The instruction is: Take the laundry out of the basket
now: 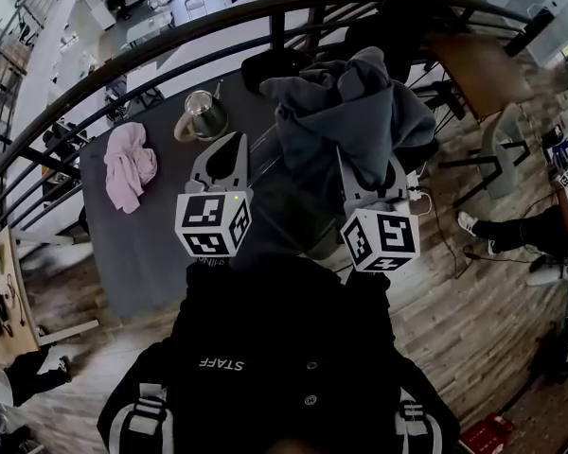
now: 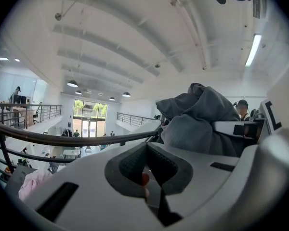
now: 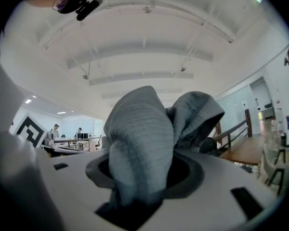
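Currently, the right gripper (image 1: 367, 164) is clamped on a grey garment (image 1: 350, 112). In the right gripper view, a thick fold of the grey garment (image 3: 139, 134) fills the gap between the fingers (image 3: 188, 174) and bulges out above them, with the fingers pressed against the cloth on both sides. In the head view, the garment hangs bunched over the right gripper, above the far right part of the dark table (image 1: 142, 244). Whether its lower edge touches the table cannot be told.

The left gripper (image 1: 229, 145) is held over the middle of the table, just left of the right gripper. In the left gripper view, its fingers (image 2: 125, 165) meet at the tips with nothing between them. The same view shows the grey garment (image 2: 202, 114) up and to the right, apart from the left gripper (image 2: 145, 146).

A pink garment (image 1: 130, 164) lies crumpled on the left part of the table, well apart from both grippers. A metal cup (image 1: 205, 114) stands upright near the far edge, between the pink garment and the grey garment. A dark railing (image 1: 170, 36) curves past the far side of the table.
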The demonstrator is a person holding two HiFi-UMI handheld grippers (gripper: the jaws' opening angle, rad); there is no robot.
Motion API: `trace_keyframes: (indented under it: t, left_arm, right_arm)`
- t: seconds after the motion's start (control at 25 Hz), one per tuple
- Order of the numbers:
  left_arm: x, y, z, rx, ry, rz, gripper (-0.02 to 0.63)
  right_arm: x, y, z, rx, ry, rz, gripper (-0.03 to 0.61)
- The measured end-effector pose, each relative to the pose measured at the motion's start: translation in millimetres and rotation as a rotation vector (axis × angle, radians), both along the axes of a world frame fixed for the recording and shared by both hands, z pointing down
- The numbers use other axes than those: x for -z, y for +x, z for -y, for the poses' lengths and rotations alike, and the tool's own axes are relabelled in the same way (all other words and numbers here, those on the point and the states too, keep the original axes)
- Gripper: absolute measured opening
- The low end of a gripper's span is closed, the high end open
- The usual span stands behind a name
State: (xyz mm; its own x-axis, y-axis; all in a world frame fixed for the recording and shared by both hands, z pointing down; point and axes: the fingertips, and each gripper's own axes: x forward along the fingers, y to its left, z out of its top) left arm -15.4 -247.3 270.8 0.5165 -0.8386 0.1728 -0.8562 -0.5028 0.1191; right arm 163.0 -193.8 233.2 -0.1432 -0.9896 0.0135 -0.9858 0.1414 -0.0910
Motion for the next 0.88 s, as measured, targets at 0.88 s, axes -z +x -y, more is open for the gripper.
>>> trace_keyframes:
  t: [0.88]
  left_arm:
    - [13, 4, 8, 0.018, 0.060, -0.013, 0.002]
  right_arm:
    - [10, -11, 1, 0.014, 0.072, -0.035, 0.230]
